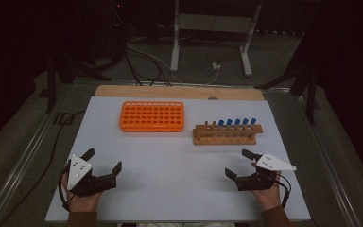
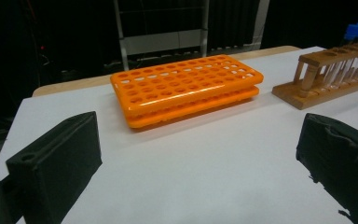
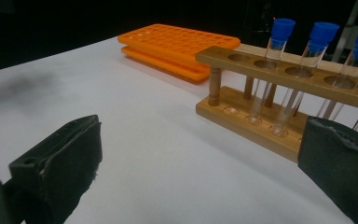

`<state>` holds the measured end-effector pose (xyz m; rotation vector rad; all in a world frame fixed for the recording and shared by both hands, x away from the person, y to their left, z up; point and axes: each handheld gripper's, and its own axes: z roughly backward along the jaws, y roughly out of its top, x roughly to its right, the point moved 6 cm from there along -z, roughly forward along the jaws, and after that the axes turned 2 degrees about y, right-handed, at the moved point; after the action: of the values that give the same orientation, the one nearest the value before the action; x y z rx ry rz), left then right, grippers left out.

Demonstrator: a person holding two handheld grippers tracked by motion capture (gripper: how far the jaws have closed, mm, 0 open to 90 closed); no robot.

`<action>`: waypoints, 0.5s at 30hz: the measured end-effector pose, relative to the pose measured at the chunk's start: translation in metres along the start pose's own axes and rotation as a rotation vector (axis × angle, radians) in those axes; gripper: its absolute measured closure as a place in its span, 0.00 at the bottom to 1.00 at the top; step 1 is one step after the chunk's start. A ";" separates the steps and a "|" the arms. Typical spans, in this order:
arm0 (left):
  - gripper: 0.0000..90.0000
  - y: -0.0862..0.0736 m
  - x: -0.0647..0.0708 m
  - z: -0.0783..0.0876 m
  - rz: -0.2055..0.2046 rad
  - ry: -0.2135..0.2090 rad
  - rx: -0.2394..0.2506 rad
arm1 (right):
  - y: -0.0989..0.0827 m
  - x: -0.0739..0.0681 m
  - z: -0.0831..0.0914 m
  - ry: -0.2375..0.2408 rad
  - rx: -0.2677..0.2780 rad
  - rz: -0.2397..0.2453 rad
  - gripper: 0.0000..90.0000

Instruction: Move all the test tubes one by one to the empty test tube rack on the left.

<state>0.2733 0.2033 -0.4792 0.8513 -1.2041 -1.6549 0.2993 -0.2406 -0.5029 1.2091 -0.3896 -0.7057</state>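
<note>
White sheeting covers the table (image 1: 170,189), where the left gripper (image 1: 103,161) rests at the near left edge, its jaws spread wide and holding nothing. Farther back, an orange rack (image 1: 152,116) lies left of centre, with a wooden stand (image 1: 225,134) of blue-capped tubes (image 1: 237,122) just beside it to the right. The right gripper (image 1: 238,163) sits nearest that stand, jaws wide apart and empty.

One orange rack (image 1: 152,116) at 11 o'clock, one wooden rack (image 1: 226,134) at 1 o'clock, holding four blue-capped tubes (image 1: 237,125).
</note>
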 end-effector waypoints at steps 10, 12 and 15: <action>0.01 -0.001 -0.001 -0.001 0.003 0.018 0.000 | 0.001 -0.001 -0.001 -0.002 0.005 0.011 0.00; 0.01 -0.001 -0.002 -0.001 0.006 0.020 0.003 | 0.004 0.002 0.002 -0.012 0.012 -0.002 0.00; 0.01 -0.002 -0.004 -0.003 0.014 0.035 -0.003 | 0.010 0.007 0.006 -0.030 0.024 -0.012 0.00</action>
<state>0.2767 0.2063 -0.4821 0.8646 -1.1810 -1.6232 0.3035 -0.2476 -0.4925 1.2260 -0.4171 -0.7316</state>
